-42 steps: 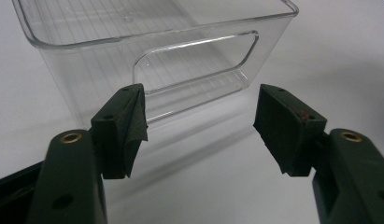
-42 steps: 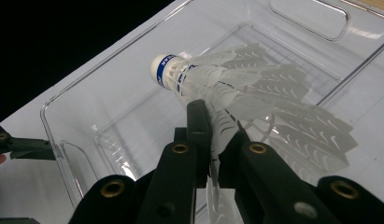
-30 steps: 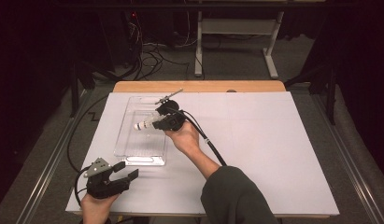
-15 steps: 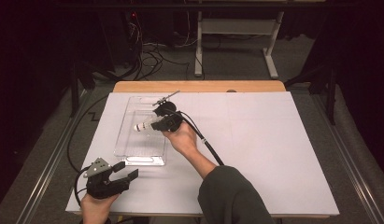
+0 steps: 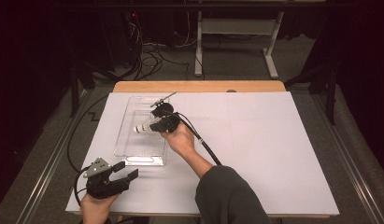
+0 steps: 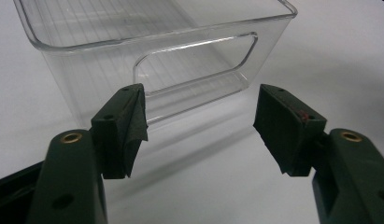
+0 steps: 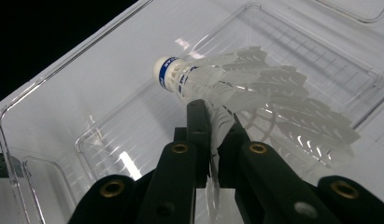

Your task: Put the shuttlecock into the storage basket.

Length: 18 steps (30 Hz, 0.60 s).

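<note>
One shuttlecock (image 7: pixel 236 88) hangs over the clear bin (image 5: pixel 129 135), pinched by its feathers in my right gripper (image 7: pixel 217 135), cork pointing away; my left gripper (image 6: pixel 199 126) idles wide apart, nearer the worktop's front edge.

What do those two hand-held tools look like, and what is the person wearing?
Both the left gripper and right gripper are black, each with two blocky jaws fixed by brass-coloured rivets. A thick black cable trails from each. The left one carries a grey three-cornered plate. The right arm wears a dark sleeve.
</note>
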Tool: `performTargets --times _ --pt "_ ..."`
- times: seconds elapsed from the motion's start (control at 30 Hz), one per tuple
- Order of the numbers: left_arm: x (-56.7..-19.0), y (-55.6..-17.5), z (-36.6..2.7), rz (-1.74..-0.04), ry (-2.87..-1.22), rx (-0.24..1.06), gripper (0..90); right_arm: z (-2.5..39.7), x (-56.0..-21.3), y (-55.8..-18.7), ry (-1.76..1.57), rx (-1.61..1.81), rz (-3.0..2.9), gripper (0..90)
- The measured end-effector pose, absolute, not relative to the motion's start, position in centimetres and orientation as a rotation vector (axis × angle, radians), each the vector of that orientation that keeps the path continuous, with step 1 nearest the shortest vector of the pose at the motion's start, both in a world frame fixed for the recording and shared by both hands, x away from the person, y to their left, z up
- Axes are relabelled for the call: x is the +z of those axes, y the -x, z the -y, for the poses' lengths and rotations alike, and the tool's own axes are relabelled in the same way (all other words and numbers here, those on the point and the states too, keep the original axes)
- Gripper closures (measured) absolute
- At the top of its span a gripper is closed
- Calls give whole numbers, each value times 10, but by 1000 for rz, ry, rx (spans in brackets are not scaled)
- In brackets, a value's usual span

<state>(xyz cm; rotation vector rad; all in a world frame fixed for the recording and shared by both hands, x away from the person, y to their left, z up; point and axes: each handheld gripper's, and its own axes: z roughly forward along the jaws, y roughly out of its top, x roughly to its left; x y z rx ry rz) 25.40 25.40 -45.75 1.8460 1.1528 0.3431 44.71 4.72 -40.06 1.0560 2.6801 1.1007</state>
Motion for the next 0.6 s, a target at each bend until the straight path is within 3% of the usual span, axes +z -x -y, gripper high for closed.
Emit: performTargets --times 0.6 --pt "-457 -254 -254 -1150 -1849 346 350 -62 -408 -449 -1053 1064 -2697 878"
